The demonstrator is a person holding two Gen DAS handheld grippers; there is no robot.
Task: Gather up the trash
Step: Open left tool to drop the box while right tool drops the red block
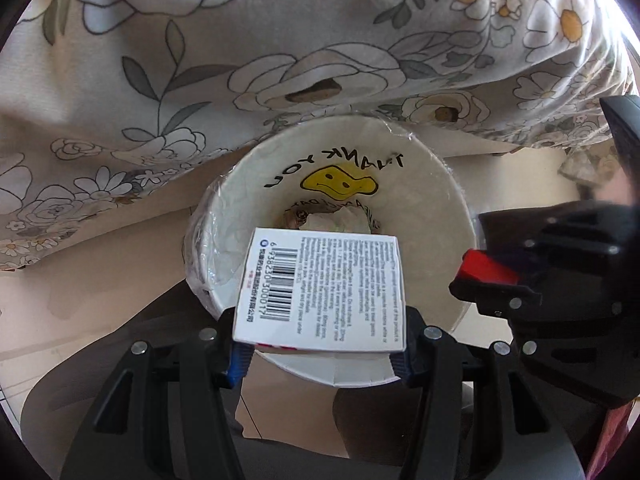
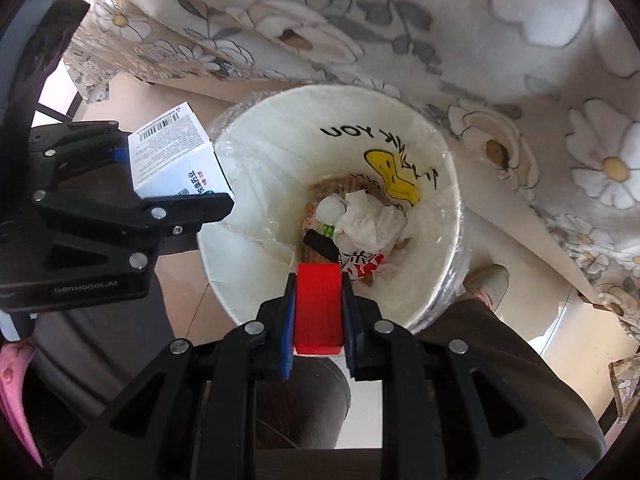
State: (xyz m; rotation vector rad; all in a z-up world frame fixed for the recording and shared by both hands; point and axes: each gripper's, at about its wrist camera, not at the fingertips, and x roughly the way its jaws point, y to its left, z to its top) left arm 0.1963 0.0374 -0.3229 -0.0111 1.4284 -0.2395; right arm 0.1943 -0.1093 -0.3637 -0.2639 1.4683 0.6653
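Left gripper [image 1: 320, 344] pinching white box [image 1: 320, 292]; right gripper [image 2: 319, 320] clamped on red block [image 2: 319, 304]; both above lined bin [image 2: 436, 288] holding crumpled tissue [image 2: 368, 220].

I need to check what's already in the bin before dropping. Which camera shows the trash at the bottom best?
The right wrist view: it looks straight down into the bin, showing crumpled white tissue and wrappers. In the left wrist view the white box covers most of the bin's bottom; only a scrap of tissue shows.

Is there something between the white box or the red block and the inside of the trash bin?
Nothing visible: the white box and red block hang over the open trash bin.
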